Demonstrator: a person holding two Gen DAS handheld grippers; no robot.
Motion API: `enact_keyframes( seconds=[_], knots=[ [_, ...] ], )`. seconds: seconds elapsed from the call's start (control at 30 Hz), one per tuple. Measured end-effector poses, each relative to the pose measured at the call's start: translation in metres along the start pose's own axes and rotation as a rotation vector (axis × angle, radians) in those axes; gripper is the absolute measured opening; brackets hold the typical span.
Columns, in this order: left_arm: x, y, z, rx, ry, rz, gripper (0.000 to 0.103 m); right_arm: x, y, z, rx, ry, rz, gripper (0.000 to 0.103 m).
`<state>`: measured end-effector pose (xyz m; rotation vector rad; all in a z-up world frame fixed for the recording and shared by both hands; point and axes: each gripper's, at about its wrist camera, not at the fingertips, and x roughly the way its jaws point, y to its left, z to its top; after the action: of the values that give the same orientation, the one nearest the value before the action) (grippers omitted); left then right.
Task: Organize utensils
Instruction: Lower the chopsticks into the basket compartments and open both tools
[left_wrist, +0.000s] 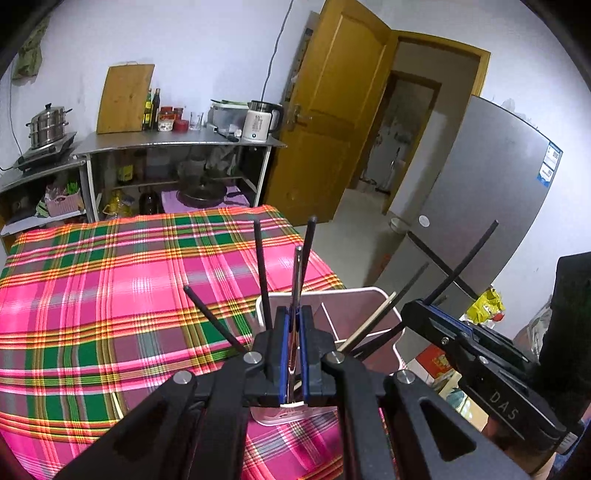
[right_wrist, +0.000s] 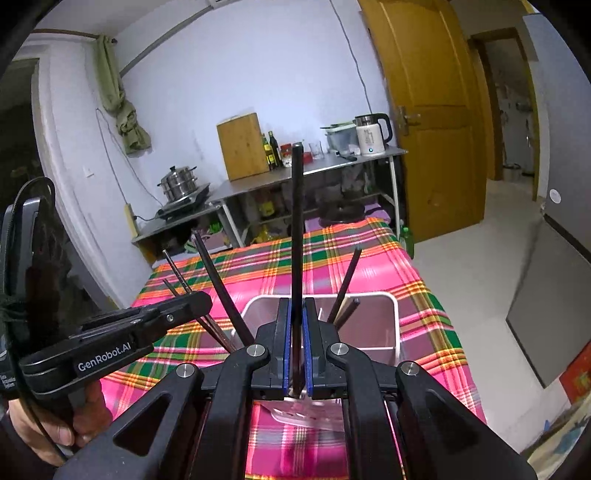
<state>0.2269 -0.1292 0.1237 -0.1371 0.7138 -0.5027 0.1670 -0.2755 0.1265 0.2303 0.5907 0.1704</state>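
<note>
Both fingers are clamped: left fingers (left_wrist: 294, 323) on a metal utensil (left_wrist: 296, 269), right fingers (right_wrist: 294, 317) on a black chopstick (right_wrist: 296, 221); next, I judge, lower each into the white caddy (right_wrist: 396, 325).

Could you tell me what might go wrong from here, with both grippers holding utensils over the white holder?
1. The right gripper clamps a long black chopstick low on its shaft; it could pivot or slip.
2. The left gripper holds a thin metal utensil among chopsticks already leaning in the white holder; lowering it may knock them.
3. The holder sits near the plaid tablecloth's edge; a push could tip it off.
</note>
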Motion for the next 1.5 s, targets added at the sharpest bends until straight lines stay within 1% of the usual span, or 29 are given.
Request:
enact_keyframes(
  seconds=[0.43,0.63,0.73,0.93,1.13,1.2,1.27,1.33,1.5],
  knots=[
    [0.016,0.007,-0.016,0.001,0.047,0.004,0.006,0.011,-0.001,-0.016,-0.012,0.04,-0.009,0.005],
    [0.015,0.013,-0.029,-0.008,0.06,0.012,0.006,0.016,-0.003,-0.03,-0.006,0.077,-0.009,0.005],
    [0.013,0.015,-0.034,-0.017,0.071,-0.004,0.006,0.017,-0.004,-0.035,-0.002,0.092,-0.006,0.006],
    [0.019,0.016,-0.039,-0.009,0.101,-0.005,0.006,0.018,-0.005,-0.035,-0.002,0.101,-0.014,0.005],
    [0.021,0.014,-0.039,0.0,0.108,0.019,0.008,0.021,-0.007,-0.033,0.016,0.117,-0.008,0.006],
    [0.018,0.013,-0.039,0.01,0.108,0.025,0.008,0.019,-0.009,-0.034,0.02,0.128,-0.009,0.007],
    [0.013,0.012,-0.038,0.013,0.096,0.028,0.011,0.015,-0.009,-0.034,0.026,0.122,-0.016,0.011],
    [0.005,0.014,-0.038,0.006,0.08,0.025,0.026,0.008,-0.01,-0.035,0.028,0.111,-0.014,0.014],
    [-0.017,0.021,-0.044,-0.015,0.049,0.036,0.027,-0.008,-0.008,-0.037,0.017,0.086,-0.018,0.02]
  ],
)
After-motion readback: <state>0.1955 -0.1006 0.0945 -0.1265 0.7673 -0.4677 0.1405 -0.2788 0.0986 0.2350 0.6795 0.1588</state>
